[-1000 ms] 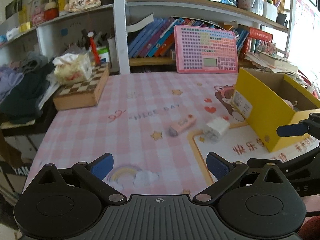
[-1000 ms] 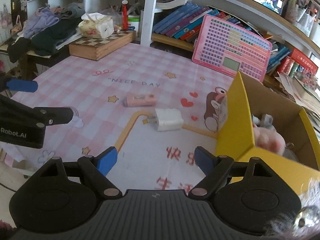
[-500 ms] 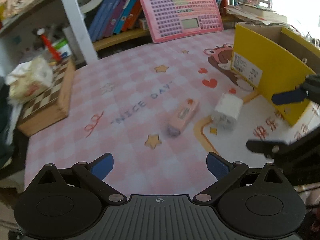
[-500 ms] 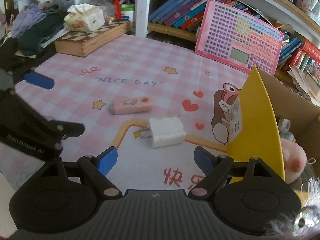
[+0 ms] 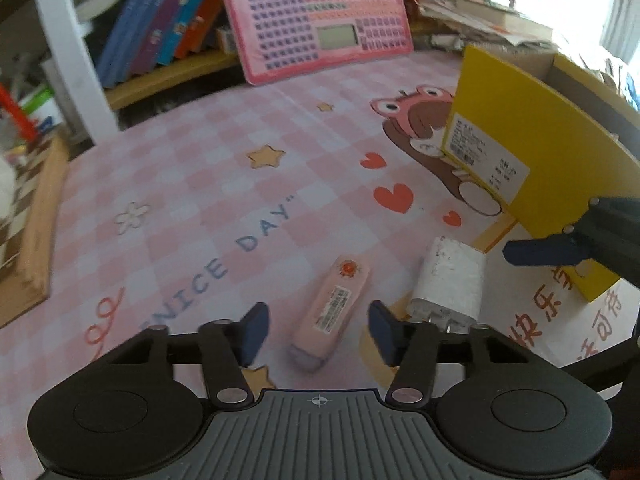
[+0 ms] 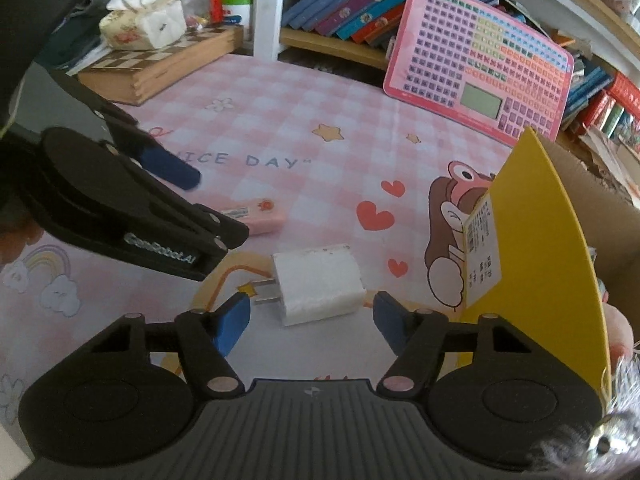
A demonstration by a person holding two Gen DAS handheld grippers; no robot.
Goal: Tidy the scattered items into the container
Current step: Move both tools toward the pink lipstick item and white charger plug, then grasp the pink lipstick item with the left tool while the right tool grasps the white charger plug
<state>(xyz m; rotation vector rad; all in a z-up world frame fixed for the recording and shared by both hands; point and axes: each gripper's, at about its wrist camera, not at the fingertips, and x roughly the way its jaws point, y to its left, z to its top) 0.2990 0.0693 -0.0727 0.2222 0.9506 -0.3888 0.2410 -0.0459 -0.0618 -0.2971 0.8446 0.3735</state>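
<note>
- Pink checked table mat (image 5: 192,184), bookshelves behind.
- Pink eraser (image 5: 330,314) lies mid-mat between the closing jaws of the left gripper (image 5: 316,330), not yet pinched.
- White charger (image 6: 318,282) beside it sits between the right gripper (image 6: 310,318) jaws, also closing, untouched.
- Yellow box (image 6: 544,248) stands at the right edge.
- Grasping step, I'd say; next both pinch, then lift over the wall.

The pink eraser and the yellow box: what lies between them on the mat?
The white charger plug lies between the pink eraser and the yellow box, seen in the left wrist view.
</note>
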